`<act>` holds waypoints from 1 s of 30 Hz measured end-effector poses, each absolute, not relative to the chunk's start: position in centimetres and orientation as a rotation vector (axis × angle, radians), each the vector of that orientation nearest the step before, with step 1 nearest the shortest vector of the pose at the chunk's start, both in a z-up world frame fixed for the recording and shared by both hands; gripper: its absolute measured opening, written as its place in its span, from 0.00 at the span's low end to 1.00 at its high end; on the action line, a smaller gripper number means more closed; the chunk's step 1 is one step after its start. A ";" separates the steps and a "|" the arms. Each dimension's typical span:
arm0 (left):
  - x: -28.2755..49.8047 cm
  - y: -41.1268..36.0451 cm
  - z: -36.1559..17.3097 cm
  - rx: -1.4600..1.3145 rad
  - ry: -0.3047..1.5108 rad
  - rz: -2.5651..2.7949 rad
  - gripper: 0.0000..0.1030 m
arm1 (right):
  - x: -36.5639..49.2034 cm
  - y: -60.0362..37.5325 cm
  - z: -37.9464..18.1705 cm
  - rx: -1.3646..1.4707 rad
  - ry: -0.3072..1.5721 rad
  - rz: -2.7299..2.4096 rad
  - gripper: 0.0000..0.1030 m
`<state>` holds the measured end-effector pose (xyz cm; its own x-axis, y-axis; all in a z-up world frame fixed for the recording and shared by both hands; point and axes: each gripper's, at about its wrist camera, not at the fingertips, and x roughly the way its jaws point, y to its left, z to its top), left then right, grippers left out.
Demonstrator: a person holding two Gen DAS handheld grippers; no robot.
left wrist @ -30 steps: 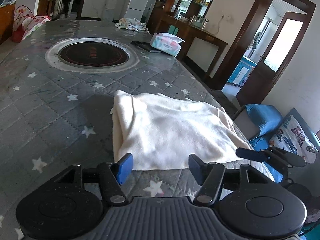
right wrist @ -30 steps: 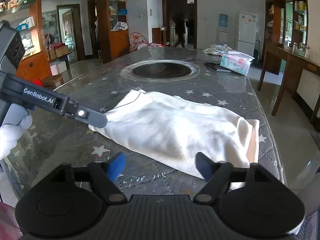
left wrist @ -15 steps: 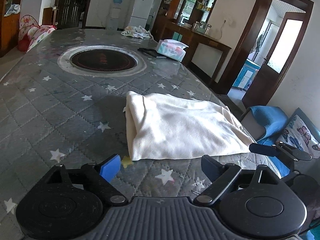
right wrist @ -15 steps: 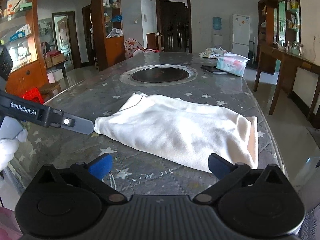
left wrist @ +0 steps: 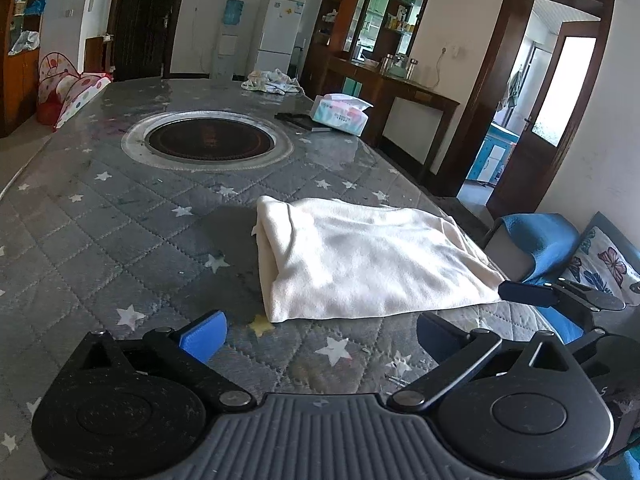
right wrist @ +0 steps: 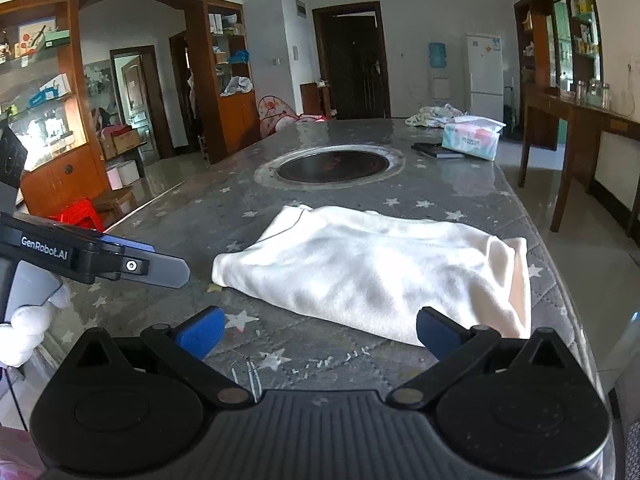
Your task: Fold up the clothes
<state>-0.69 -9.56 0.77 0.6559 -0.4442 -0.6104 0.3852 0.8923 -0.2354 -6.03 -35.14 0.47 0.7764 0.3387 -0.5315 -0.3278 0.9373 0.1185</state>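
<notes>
A cream-white garment [left wrist: 360, 264] lies folded flat on the grey star-patterned table [left wrist: 120, 240]; it also shows in the right wrist view [right wrist: 372, 272]. My left gripper [left wrist: 320, 334] is open and empty, held back from the garment's near edge. My right gripper [right wrist: 318, 334] is open and empty, just short of the garment's near right corner. The right gripper's fingers [left wrist: 528, 294] show at the right of the left wrist view, beside the garment's corner. The left gripper's finger [right wrist: 160, 270] shows at the left of the right wrist view, a little apart from the garment's left corner.
A round inset burner [left wrist: 208, 144] sits mid-table. A tissue box [left wrist: 340, 114], a dark flat object [left wrist: 296, 120] and crumpled cloth [left wrist: 272, 80] lie at the far end. A blue-cushioned chair [left wrist: 536, 240] stands past the table's right edge, which runs close to the garment.
Both grippers have pulled back from the garment and their jaws have opened wider. The garment lies still.
</notes>
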 end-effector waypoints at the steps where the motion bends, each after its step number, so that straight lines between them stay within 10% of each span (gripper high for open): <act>1: -0.7 -9.5 0.8 -0.087 0.714 -0.467 1.00 | -6.1 -35.2 0.5 0.019 0.576 0.356 1.00; 30: -2.2 -10.9 0.4 0.042 0.682 -0.403 1.00 | -7.2 -34.2 0.4 0.000 0.578 0.376 1.00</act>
<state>-2.19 -10.91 0.39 0.7025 -0.3487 -0.6204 0.3760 0.9220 -0.0924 -7.21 -34.21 0.37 0.7714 0.3469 -0.5335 -0.3468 0.9321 0.1047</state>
